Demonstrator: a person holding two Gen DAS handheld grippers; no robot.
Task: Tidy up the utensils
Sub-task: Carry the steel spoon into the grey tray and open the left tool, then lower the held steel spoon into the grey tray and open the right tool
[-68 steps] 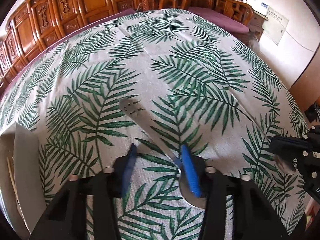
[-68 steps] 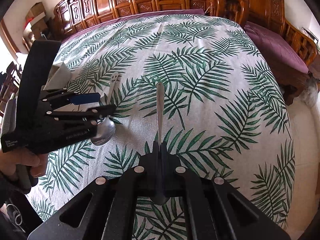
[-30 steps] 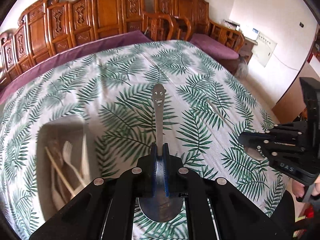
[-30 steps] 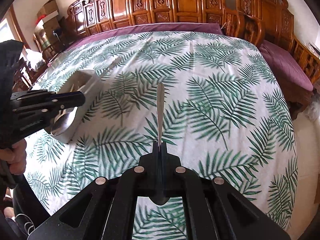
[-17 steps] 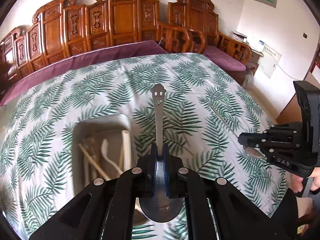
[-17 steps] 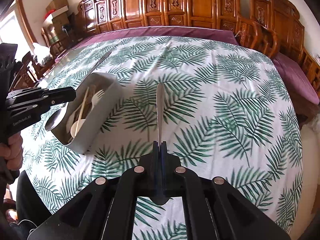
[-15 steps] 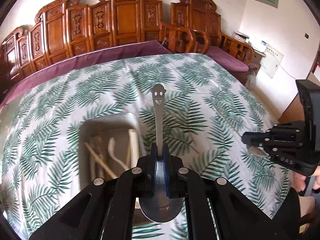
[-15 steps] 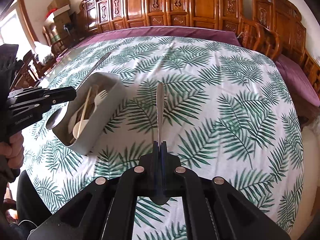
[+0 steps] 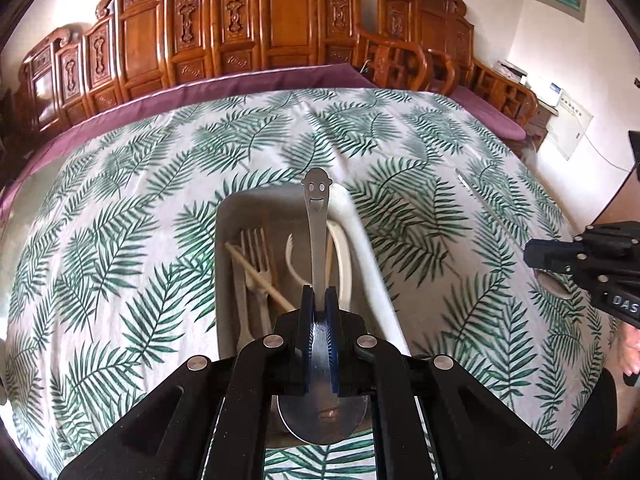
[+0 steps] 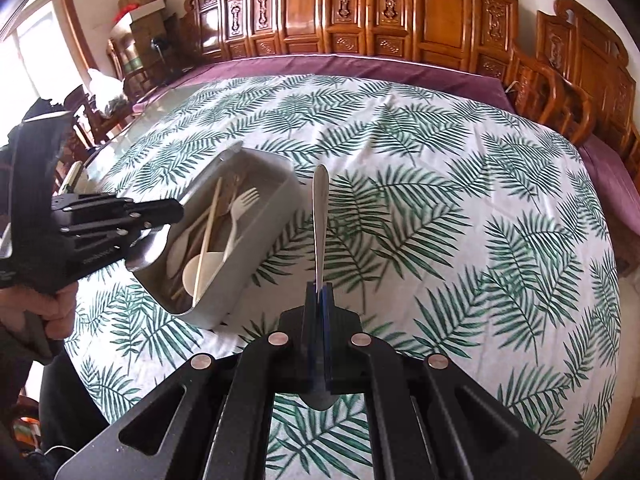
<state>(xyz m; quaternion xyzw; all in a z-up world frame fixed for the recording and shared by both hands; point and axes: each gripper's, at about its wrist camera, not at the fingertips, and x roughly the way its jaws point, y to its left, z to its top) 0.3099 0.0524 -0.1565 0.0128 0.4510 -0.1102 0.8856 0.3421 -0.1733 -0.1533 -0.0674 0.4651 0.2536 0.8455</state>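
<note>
My left gripper [image 9: 319,300] is shut on a steel spoon [image 9: 316,216] with a smiley face on its handle end. It holds the spoon above the grey utensil tray [image 9: 228,280], which holds a fork, chopsticks and pale spoons. My right gripper [image 10: 319,294] is shut on a second steel spoon [image 10: 320,216], seen edge-on, over the tablecloth right of the tray [image 10: 256,248]. The left gripper also shows in the right wrist view [image 10: 160,210], with its spoon bowl at the tray's near end.
The table has a palm-leaf cloth [image 9: 120,208] with a purple border. A thin steel utensil [image 9: 476,192] lies on the cloth at the right. Carved wooden chairs [image 9: 280,32] line the far side. The right gripper body [image 9: 592,264] is at the right edge.
My left gripper has moved left with its spoon until it is over the tray. The right gripper has drawn back and higher with its spoon; both stay shut.
</note>
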